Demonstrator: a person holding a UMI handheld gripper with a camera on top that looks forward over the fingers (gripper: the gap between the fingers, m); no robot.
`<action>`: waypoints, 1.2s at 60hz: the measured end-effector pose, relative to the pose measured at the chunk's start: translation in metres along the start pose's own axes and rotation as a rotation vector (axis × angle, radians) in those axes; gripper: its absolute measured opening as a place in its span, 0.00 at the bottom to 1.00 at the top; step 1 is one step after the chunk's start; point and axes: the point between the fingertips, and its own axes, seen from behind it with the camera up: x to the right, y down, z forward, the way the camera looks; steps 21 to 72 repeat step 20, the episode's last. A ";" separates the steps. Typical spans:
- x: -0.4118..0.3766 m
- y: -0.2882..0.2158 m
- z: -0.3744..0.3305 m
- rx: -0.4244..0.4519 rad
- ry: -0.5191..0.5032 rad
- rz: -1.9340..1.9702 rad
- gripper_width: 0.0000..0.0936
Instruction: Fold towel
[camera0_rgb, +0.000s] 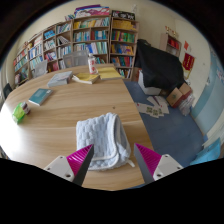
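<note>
A pale grey-white towel (102, 137) lies crumpled in a loose heap on the round wooden table (55, 125), near its front edge. My gripper (113, 158) hovers just above and in front of the towel. The two fingers with magenta pads (80, 157) stand wide apart, and the near edge of the towel lies between and just ahead of them. The fingers hold nothing.
On the table beyond the towel are a teal book (40, 96), a green object (20, 112), a book (62, 76) and a can (93, 65). Bookshelves (90, 38) line the back wall. A dark chair (158, 66) and boxes (180, 95) stand on blue carpet to the right.
</note>
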 end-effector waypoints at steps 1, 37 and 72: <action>-0.001 0.002 -0.010 0.006 0.000 0.001 0.90; -0.050 0.064 -0.179 0.058 -0.060 0.085 0.90; -0.050 0.064 -0.179 0.058 -0.060 0.085 0.90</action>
